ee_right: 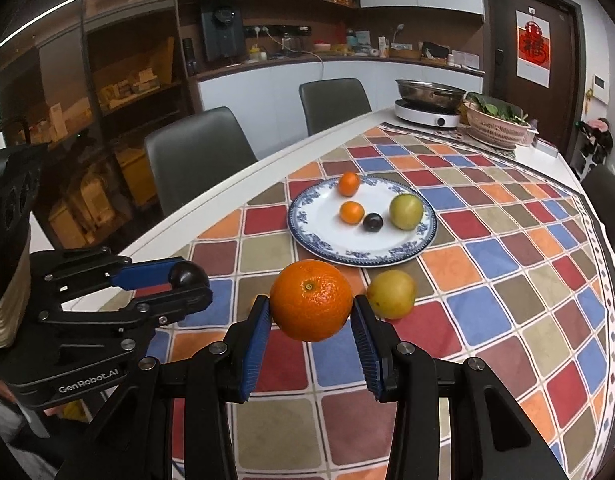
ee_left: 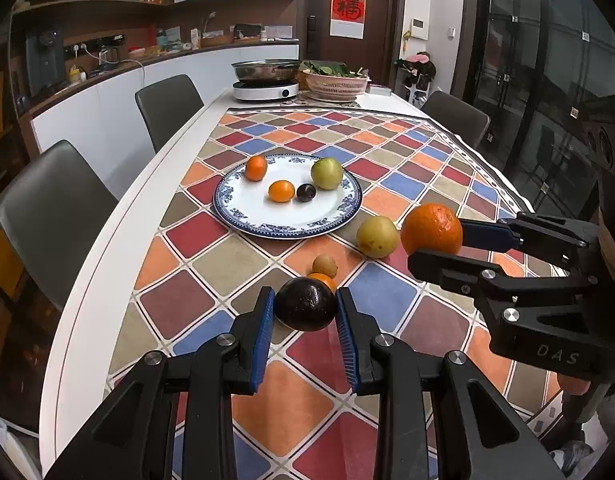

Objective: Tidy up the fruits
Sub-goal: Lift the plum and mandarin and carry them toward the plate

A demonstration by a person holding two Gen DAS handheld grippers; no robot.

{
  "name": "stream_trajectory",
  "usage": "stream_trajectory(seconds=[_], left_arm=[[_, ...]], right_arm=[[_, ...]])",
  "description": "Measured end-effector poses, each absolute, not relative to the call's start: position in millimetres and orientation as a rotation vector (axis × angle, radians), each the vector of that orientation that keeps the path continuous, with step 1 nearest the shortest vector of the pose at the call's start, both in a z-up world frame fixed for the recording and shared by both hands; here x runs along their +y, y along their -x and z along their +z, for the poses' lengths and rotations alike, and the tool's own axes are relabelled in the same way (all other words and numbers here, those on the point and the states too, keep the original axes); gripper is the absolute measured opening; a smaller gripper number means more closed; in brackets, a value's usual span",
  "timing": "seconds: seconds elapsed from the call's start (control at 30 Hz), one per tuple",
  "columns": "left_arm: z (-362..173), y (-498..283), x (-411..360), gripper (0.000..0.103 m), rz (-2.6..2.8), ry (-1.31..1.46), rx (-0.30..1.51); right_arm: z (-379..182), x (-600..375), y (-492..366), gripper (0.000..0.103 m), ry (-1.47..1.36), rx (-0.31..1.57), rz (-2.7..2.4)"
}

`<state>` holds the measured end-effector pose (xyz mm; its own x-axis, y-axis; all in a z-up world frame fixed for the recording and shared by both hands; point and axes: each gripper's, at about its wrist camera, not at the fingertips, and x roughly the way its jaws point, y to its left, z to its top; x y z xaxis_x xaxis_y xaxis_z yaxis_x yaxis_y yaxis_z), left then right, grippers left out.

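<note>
Dark fruit: clamped between left gripper jaws, above tabletop.
Orange: clamped between right gripper jaws.

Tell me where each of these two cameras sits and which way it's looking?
Left wrist view: rides on the left gripper, looking along its fingers, which pinch a dark fruit; the right gripper shows at its right edge.
Right wrist view: rides on the right gripper, whose fingers pinch an orange; the left gripper shows at its left.
Both share the plate of four fruits, the yellow-green fruit and the checked tablecloth.
</note>
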<state>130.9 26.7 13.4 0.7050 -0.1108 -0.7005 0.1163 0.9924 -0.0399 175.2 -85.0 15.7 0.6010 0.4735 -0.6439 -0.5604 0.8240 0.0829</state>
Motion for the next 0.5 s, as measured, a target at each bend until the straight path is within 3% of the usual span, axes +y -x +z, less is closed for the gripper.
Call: stream_trajectory(seconds=[0.5], left_arm=[[14,-164,45,0.031,-0.115,0.001,0.769]], right_arm=[[21,-72,-201,0.042,0.122,0.711,0.573]])
